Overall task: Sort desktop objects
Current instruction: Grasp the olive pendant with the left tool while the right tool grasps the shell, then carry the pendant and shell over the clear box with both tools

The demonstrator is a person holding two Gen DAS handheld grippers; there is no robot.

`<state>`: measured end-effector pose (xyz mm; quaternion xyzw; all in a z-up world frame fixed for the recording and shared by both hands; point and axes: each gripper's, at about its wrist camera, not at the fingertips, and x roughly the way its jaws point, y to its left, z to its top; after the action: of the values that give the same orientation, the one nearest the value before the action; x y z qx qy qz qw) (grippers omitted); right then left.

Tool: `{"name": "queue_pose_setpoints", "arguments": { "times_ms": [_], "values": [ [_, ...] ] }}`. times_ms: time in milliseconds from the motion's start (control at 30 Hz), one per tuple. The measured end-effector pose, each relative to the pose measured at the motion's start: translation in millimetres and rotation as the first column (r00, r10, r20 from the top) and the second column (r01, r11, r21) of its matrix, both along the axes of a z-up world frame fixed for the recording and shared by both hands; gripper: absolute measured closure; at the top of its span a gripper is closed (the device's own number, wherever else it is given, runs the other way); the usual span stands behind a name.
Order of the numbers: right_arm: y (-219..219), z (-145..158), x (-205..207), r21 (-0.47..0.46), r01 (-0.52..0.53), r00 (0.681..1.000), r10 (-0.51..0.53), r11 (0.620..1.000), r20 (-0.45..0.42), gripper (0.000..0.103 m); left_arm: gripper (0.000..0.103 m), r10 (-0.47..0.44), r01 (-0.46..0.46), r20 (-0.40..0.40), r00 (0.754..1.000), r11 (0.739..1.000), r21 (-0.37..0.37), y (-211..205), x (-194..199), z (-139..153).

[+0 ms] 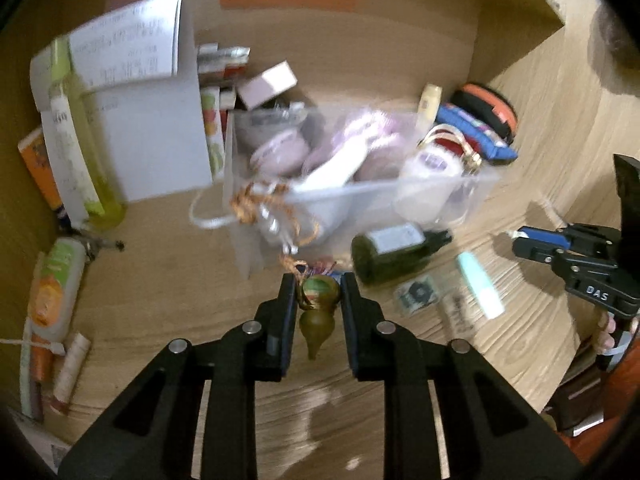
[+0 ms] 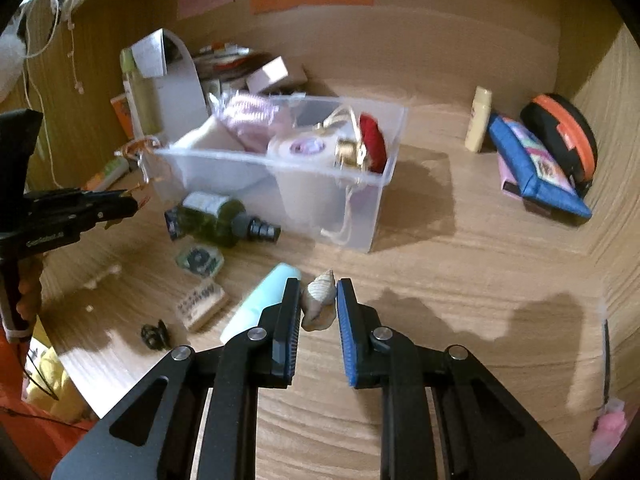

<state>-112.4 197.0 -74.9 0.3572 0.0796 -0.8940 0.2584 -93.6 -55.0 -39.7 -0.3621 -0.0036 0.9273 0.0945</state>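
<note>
My left gripper (image 1: 316, 292) is shut on a small green gourd charm (image 1: 317, 312) with an orange cord (image 1: 276, 216) trailing up to the clear plastic bin (image 1: 472, 184). It holds the charm above the desk, just in front of the bin's near left corner. My right gripper (image 2: 318, 300) is shut on a beige spiral seashell (image 2: 318, 300), to the right of a mint tube (image 2: 260, 300) and in front of the bin (image 2: 384, 184). The bin holds pink pouches, a white jar and a red item. The left gripper also shows in the right wrist view (image 2: 132, 200).
A dark green bottle (image 2: 216, 218) lies on its side before the bin. Small stamps (image 2: 202, 304) and a black clip (image 2: 154, 334) lie on the desk. A blue pouch (image 2: 536, 168), orange-black case (image 2: 568, 132) and cream bottle (image 2: 478, 120) sit right. Books, paper and a yellow bottle (image 1: 80, 136) stand left.
</note>
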Motion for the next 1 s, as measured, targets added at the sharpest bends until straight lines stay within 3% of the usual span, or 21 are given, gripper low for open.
{"name": "queue_pose_setpoints", "arguments": {
  "times_ms": [300,667,833,1000],
  "values": [
    [-3.6,22.0,-8.8,-0.057,-0.017,0.999,0.015,0.998,-0.042,0.087,0.082,-0.034,0.036,-0.059,0.998,0.999,0.037,9.3,-8.0,23.2],
    [-20.6,40.8,-18.7,-0.053,-0.060,0.994,0.055,0.997,-0.094,0.087,0.082,-0.080,0.086,-0.109,0.991,0.995,0.054,23.8,-22.9,38.5],
    [-32.6,42.4,-27.8,-0.051,-0.079,0.992,0.074,0.996,-0.099,0.087,0.082,-0.098,0.105,-0.098,0.990,0.992,0.066,27.2,-34.5,37.1],
    [-45.7,40.1,-40.3,-0.055,-0.107,0.992,0.102,0.993,-0.077,0.087,0.082,-0.140,0.143,-0.034,0.990,0.985,0.092,29.7,-52.7,31.3]
  ]
}}
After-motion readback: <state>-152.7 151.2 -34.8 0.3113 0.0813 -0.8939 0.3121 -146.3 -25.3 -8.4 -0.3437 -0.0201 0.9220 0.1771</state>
